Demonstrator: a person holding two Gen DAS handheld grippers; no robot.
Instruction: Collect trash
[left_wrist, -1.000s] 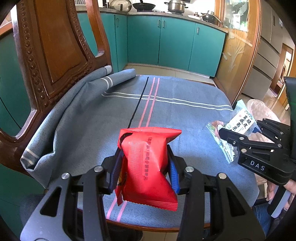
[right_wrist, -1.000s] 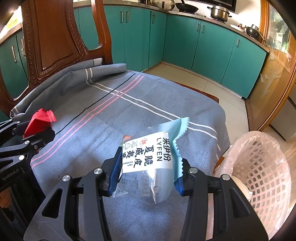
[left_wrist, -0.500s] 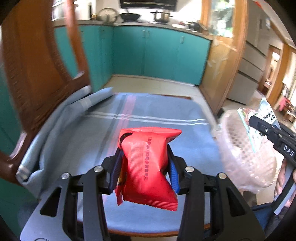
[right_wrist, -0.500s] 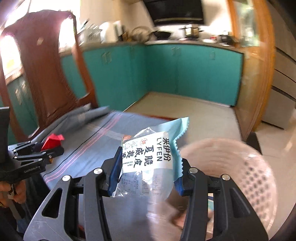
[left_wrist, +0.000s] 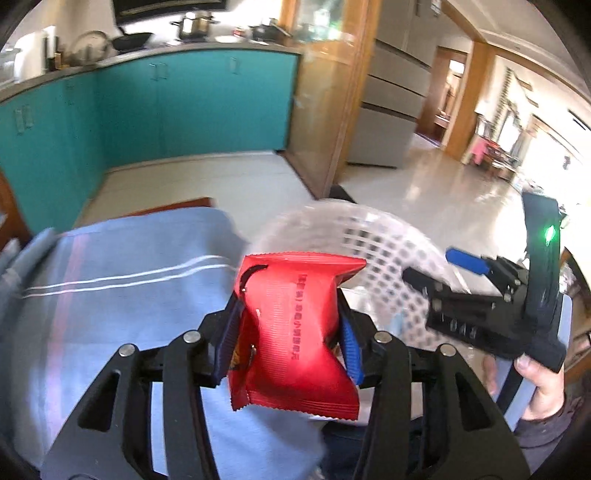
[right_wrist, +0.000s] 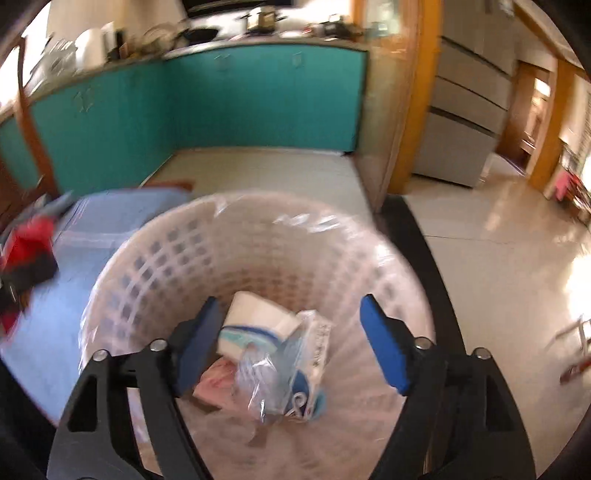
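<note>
**Red packet clamped, white basket lined and part filled**

Left wrist view: red snack wrapper (left_wrist: 295, 332) pinched tight between the blue pads (left_wrist: 349, 350) of the left gripper (left_wrist: 288, 343), crumpled at the waist, held above a blue-grey striped cloth (left_wrist: 122, 288) spread over a wooden table. Just beyond the wrapper, a white lattice basket (left_wrist: 369, 247) with a clear plastic liner, blurred. To the right, over the basket, the right gripper (left_wrist: 443, 269) held in a bare hand (left_wrist: 539, 387), jaws spread, nothing between them, a green light on its body. Behind: teal cabinets (left_wrist: 177, 107) under a counter with pots, pale tiled floor (left_wrist: 221, 177), wooden door frames, a grey fridge, a bright room further right.

Right wrist view: right gripper (right_wrist: 291, 343) wide open and empty, looking straight down into the basket (right_wrist: 155, 266). At the bottom, loose between the spread blue pads (right_wrist: 384, 347) and touching neither: a clear and light-blue wrapper (right_wrist: 295, 365) with printed text, a white cup-like tub (right_wrist: 258, 317) behind it, a pink scrap (right_wrist: 214, 384) to its left. At the left edge, the red wrapper (right_wrist: 26, 240) in the left gripper, blurred, over the blue cloth (right_wrist: 74, 295). Same teal cabinets (right_wrist: 221, 99), tiled floor (right_wrist: 498, 266) glaring with sunlight on the right.
</note>
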